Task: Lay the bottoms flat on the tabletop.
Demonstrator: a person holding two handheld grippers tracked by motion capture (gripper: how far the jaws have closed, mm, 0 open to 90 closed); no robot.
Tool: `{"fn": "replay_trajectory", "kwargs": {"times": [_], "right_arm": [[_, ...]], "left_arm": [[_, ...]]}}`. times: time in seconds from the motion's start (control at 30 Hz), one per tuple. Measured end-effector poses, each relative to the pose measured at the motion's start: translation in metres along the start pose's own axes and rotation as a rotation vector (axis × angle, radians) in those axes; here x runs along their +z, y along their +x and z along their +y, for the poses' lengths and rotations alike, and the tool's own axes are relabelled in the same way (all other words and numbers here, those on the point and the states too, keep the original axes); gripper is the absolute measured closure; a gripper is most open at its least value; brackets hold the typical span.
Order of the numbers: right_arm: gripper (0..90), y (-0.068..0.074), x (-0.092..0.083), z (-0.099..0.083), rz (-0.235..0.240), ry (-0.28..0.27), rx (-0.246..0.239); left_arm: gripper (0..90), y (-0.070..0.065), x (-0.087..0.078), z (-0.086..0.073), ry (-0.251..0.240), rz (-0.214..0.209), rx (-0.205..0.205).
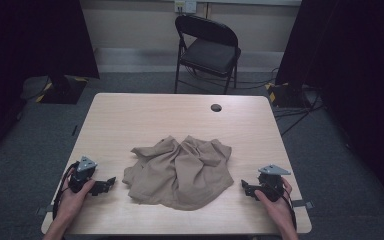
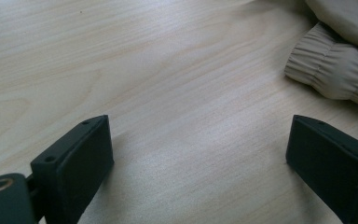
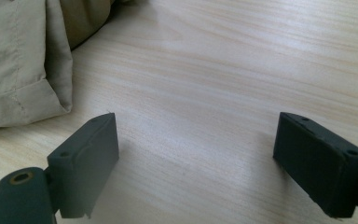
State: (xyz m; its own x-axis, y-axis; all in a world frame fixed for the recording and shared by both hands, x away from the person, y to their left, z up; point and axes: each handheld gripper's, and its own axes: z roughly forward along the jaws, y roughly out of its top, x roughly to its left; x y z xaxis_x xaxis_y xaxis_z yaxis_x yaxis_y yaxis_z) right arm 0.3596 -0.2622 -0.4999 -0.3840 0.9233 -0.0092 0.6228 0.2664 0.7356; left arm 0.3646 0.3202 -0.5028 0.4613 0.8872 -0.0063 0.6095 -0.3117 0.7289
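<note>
A crumpled beige garment (image 1: 180, 170) lies in a heap at the middle of the wooden table (image 1: 145, 112). My left gripper (image 1: 111, 182) rests near the front left, pointing right toward the cloth, jaws wide apart with bare wood between them. In the left gripper view (image 2: 198, 149) an elastic cuff of the garment (image 2: 331, 70) sits at the upper right, apart from the jaws. My right gripper (image 1: 244, 187) rests near the front right, pointing left, open over bare wood. In the right gripper view (image 3: 196, 154) a stitched hem of the garment (image 3: 23, 70) lies at the upper left.
A dark round hole (image 1: 216, 107) is in the table near its far edge. A black folding chair (image 1: 207, 50) stands on the grey carpet beyond the table. Cables (image 1: 290, 107) trail on the floor at the right. Dark curtains flank both sides.
</note>
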Motion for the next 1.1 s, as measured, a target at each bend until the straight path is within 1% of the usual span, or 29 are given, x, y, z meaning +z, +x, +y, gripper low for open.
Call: {"fn": "replay_trajectory", "kwargs": {"times": [0.07, 0.23, 0.27, 0.3, 0.33, 0.43, 0.47, 0.5, 0.53, 0.57, 0.6, 0.63, 0.73, 0.77, 0.8, 0.83, 0.87, 0.9, 0.93, 0.97, 1.0, 1.03, 1.07, 1.1], "right_arm": [[13.2, 0.0, 0.0, 0.0, 0.0, 0.0, 0.0], [13.5, 0.0, 0.0, 0.0, 0.002, 0.0, -0.004], [14.3, 0.0, 0.0, 0.002, 0.006, 0.014, -0.009], [14.3, 0.0, 0.0, 0.002, 0.006, 0.014, -0.009], [16.3, -0.001, 0.0, 0.005, 0.018, 0.025, -0.022], [17.8, 0.001, 0.001, 0.008, 0.031, 0.027, -0.026], [18.3, 0.004, 0.0, 0.012, 0.036, 0.016, -0.033], [18.3, 0.004, 0.0, 0.012, 0.036, 0.016, -0.033], [20.3, 0.006, -0.001, 0.018, 0.05, -0.01, -0.027], [20.3, 0.006, -0.001, 0.018, 0.05, -0.01, -0.027], [20.9, 0.008, -0.005, 0.024, 0.067, -0.039, -0.025], [20.9, 0.008, -0.005, 0.024, 0.067, -0.039, -0.025], [21.5, 0.013, -0.01, 0.037, 0.108, -0.065, -0.039], [22.2, 0.015, -0.012, 0.041, 0.121, -0.078, -0.034], [22.3, 0.018, -0.012, 0.049, 0.151, -0.094, -0.027], [22.3, 0.018, -0.012, 0.049, 0.151, -0.094, -0.027], [22.3, 0.02, -0.01, 0.054, 0.162, -0.102, -0.029], [22.2, 0.024, -0.008, 0.061, 0.18, -0.103, -0.033], [21.7, 0.03, -0.004, 0.071, 0.198, -0.116, -0.052], [21.7, 0.03, -0.004, 0.071, 0.198, -0.116, -0.052], [21.8, 0.033, -0.003, 0.075, 0.204, -0.12, -0.055], [22.3, 0.038, -0.002, 0.082, 0.217, -0.138, -0.064], [22.6, 0.046, 0.001, 0.091, 0.233, -0.169, -0.068], [22.6, 0.046, 0.001, 0.091, 0.233, -0.169, -0.068]], "left_arm": [[6.4, 0.0, 0.0, 0.0, 0.001, 0.0, 0.006], [6.1, 0.0, 0.0, 0.0, 0.003, 0.0, 0.005], [5.7, 0.001, 0.0, 0.0, 0.005, -0.001, 0.009], [5.3, 0.001, 0.0, 0.0, 0.005, -0.001, 0.009], [5.1, 0.0, 0.0, 0.0, 0.005, -0.003, 0.007], [5.1, 0.0, 0.001, 0.0, 0.001, -0.003, 0.002], [5.1, 0.0, 0.0, 0.0, 0.003, 0.003, 0.007], [5.1, 0.0, 0.0, 0.0, 0.003, 0.003, 0.007], [5.1, 0.0, 0.0, 0.0, 0.003, 0.004, 0.007], [5.1, 0.0, 0.0, 0.0, 0.003, 0.004, 0.007], [5.1, 0.0, 0.0, 0.0, 0.003, 0.004, 0.007], [5.1, 0.0, 0.0, 0.0, 0.003, 0.004, 0.007], [5.1, 0.0, 0.0, 0.0, 0.003, 0.004, 0.005], [5.1, 0.0, 0.0, 0.0, 0.003, 0.004, 0.006], [5.1, 0.0, 0.0, 0.0, 0.003, 0.004, 0.005], [5.1, 0.0, 0.0, 0.0, 0.003, 0.004, 0.007], [5.1, 0.0, 0.0, 0.0, 0.003, 0.004, 0.005], [5.1, 0.0, 0.0, 0.0, 0.003, 0.004, 0.006], [5.1, 0.0, 0.001, 0.0, 0.003, 0.004, 0.006], [5.1, 0.0, 0.001, 0.0, 0.003, 0.004, 0.006], [5.1, 0.0, 0.001, 0.0, 0.003, 0.004, 0.005], [5.1, 0.0, 0.0, 0.0, 0.003, 0.004, 0.005], [5.1, 0.0, 0.0, 0.0, 0.003, 0.004, 0.005], [5.1, 0.0, 0.0, 0.0, 0.003, 0.004, 0.005]]}}
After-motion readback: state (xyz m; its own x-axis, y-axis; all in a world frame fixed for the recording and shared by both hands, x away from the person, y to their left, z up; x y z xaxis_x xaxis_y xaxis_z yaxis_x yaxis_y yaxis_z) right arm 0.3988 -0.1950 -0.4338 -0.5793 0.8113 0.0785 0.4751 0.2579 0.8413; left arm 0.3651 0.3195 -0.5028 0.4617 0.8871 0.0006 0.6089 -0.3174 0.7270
